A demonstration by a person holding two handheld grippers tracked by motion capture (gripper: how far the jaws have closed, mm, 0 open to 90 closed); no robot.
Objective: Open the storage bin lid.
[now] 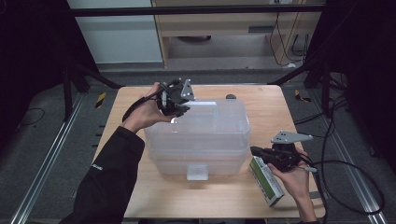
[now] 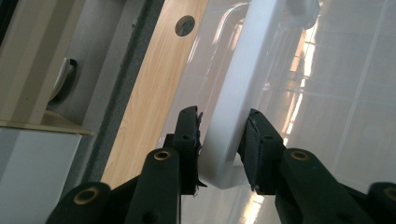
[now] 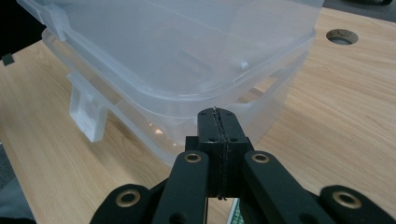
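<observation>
With the left gripper (image 2: 219,140) pinching the smooth white handle (image 2: 243,88) atop the translucent plastic storage box (image 1: 198,140) at table centre, lift the rounded lid (image 3: 154,56) evenly, keeping the right gripper (image 3: 218,123), jaws pressed together, beside the box near the green-and-white carton (image 1: 267,179).

Left gripper (image 1: 180,109), right gripper (image 1: 256,151) — black linked jaws, brass-ringed pivots, grey three-cornered plates, trailing black cables; black sleeve (image 1: 109,177) — small white mark.
</observation>
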